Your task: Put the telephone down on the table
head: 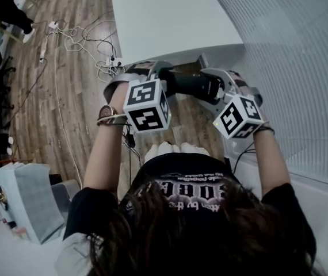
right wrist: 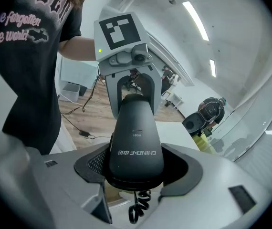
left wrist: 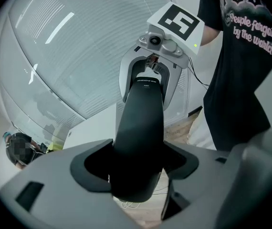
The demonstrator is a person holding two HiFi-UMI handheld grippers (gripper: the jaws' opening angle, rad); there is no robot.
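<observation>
Between the two grippers, near the middle of the head view, the black telephone handset (head: 191,85) is held in the air. Its long axis runs across the frame from left to right, dipping slightly toward the right. One end points into the left gripper (head: 163,75) and the other into the right gripper (head: 220,91). Each pair of jaws is clamped on its own end, spread wide around the thick part.

In the right gripper view the handset's back, with white lettering, runs straight up the frame to the other gripper, and a coiled cord (right wrist: 138,206) dangles under the near end. The left gripper view shows the handset from the opposite end.

The handset is off the white table (head: 170,16), which fills the upper middle of the head view. It sits just below the table's near edge in the frame, over the wood floor (head: 66,96). Loose cables (head: 75,36) lie on that floor at upper left.
</observation>
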